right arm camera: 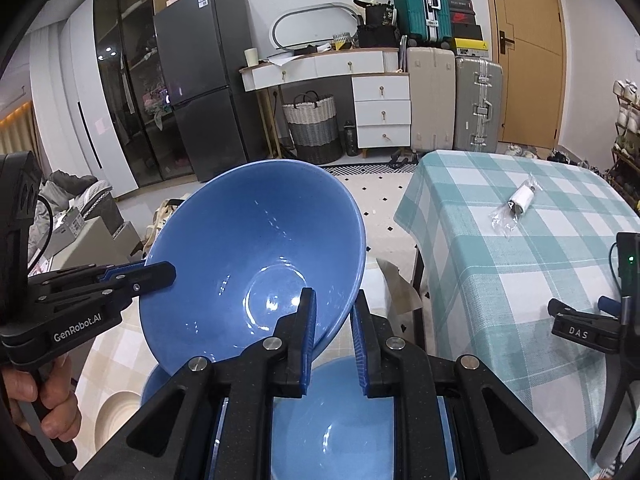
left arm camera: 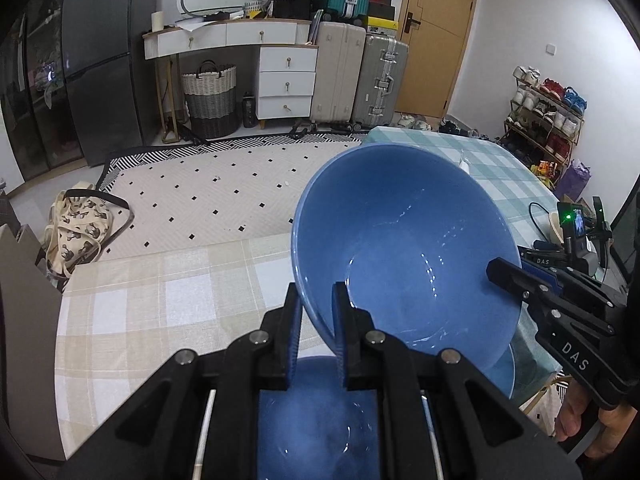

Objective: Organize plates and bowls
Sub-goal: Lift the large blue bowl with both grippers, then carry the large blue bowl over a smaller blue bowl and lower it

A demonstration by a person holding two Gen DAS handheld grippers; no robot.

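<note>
A large blue bowl is held tilted in the air by both grippers. My left gripper is shut on its near-left rim; in the right wrist view it shows at the left. My right gripper is shut on the opposite rim of the same bowl; in the left wrist view it shows at the right. A second blue bowl sits directly below on the table, also seen in the right wrist view.
The beige checked tablecloth lies under the bowls. A second table with a teal checked cloth stands to the right, with a wrapped white item on it. A spare gripper rests at its right edge.
</note>
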